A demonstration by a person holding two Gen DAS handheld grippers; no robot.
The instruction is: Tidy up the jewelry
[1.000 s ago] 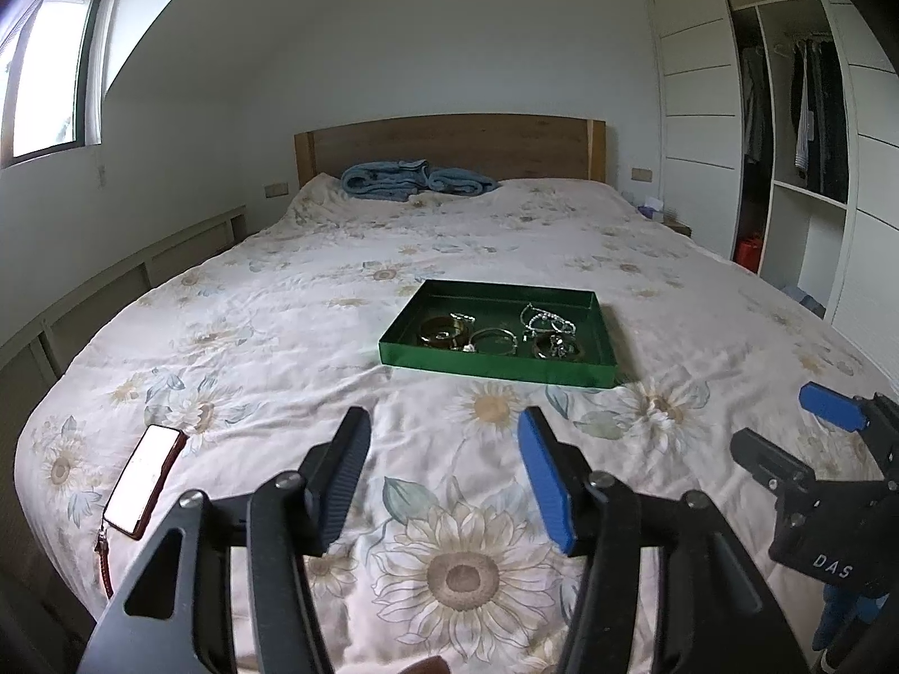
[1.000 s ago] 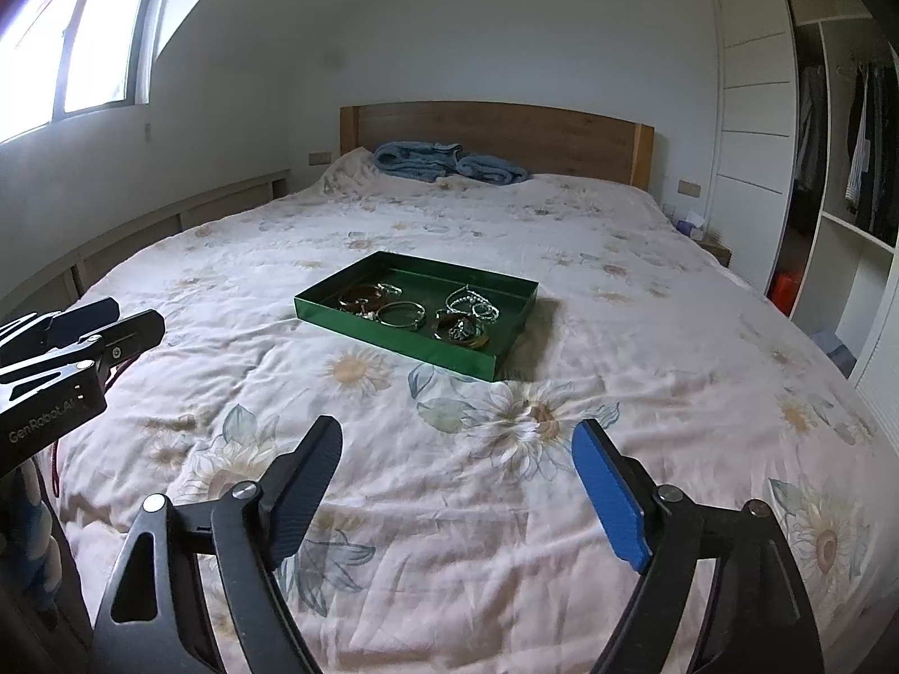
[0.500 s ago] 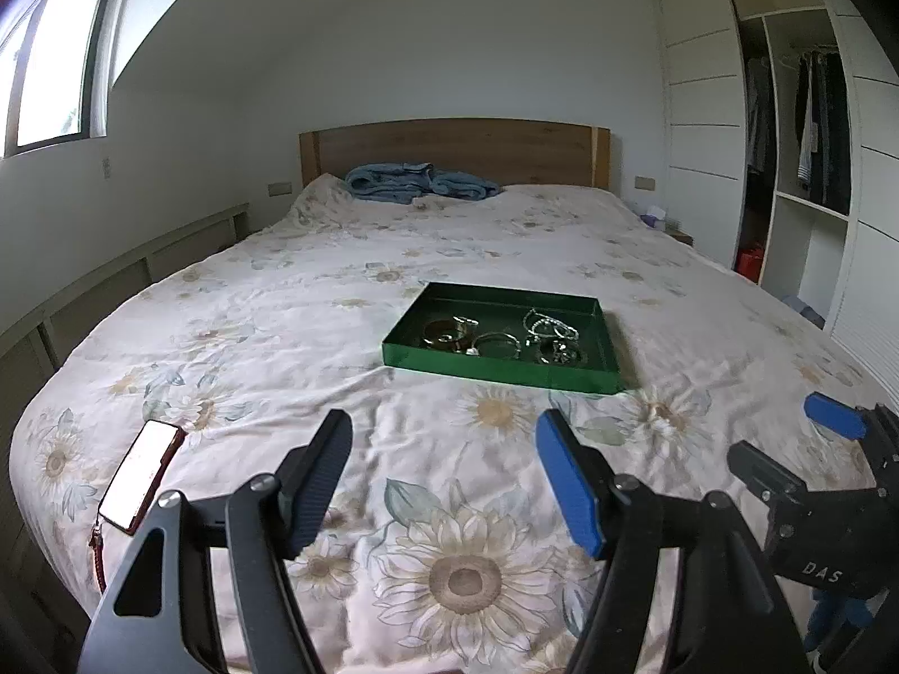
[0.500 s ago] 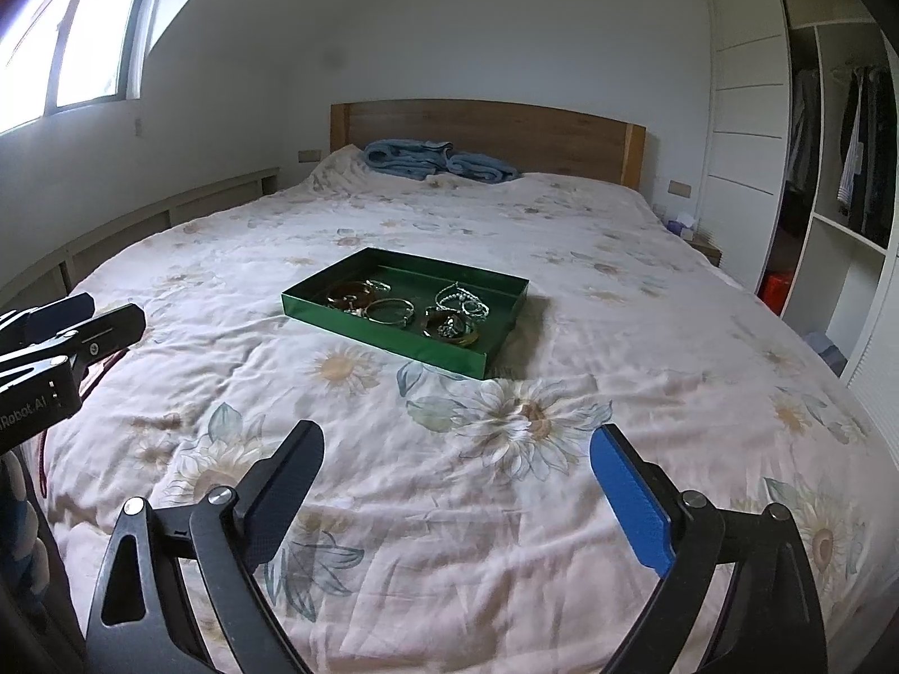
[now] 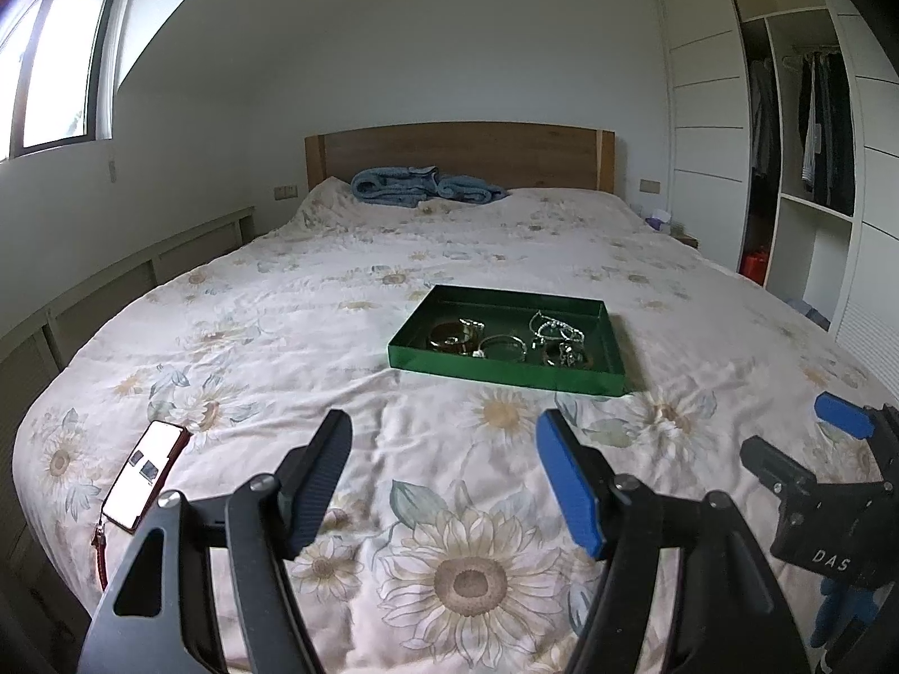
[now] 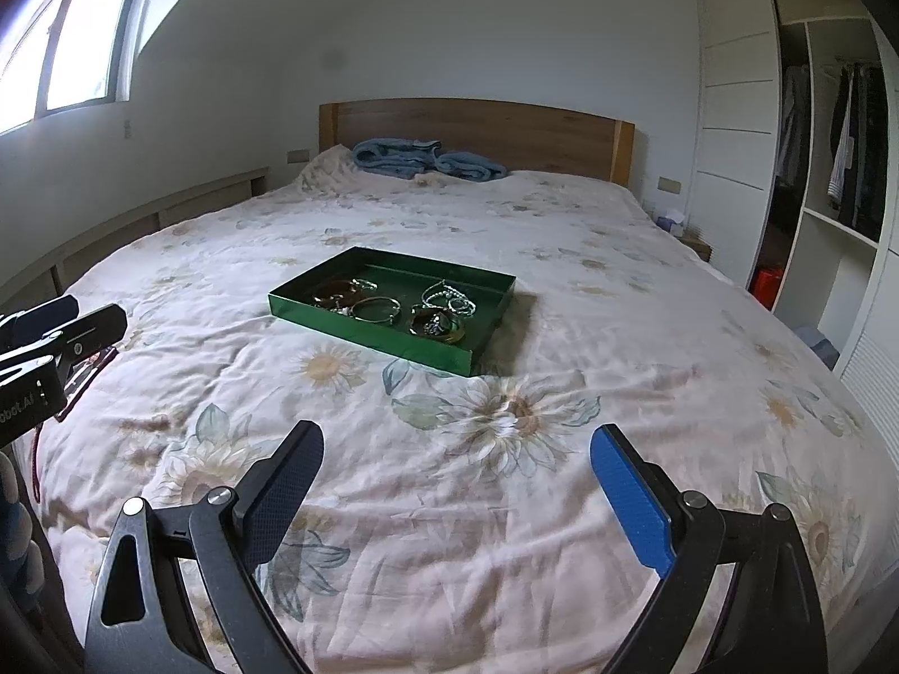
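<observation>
I have both grippers hovering over the foot of the bed (image 5: 348, 258), each pointing down toward the quilt. The left gripper (image 5: 444, 483) has its jaws spread as wide as I have seen them, having just been opening, with nothing between them but the sunflower-print quilt below; one finger is faced with black ribbed rubber, the other with a smooth blue pad. The right gripper (image 6: 456, 497) is the same: jaws wide, just finished opening, holding and touching nothing, one textured black pad and one blue. The jewelry sits well ahead of both, in a shallow rectangular green tray (image 6: 359, 331) lying flat on the middle of the bed. Inside the tray I make out a thin silvery bangle (image 6: 377, 308), a dark brownish bangle (image 6: 331, 299) to its left, a beaded silver chain (image 6: 449, 299) toward the far right, and a dark, glossy bunched piece (image 6: 437, 324) at the near right corner, though that one is too small for me to say what it is. The quilt is soft, creased cotton-like cloth in pale cream. A phone in a red case (image 5: 147, 472) lies on the near left edge, and a crumpled blue blanket (image 5: 421, 186) rests against the wooden headboard (image 5: 461, 153).
</observation>
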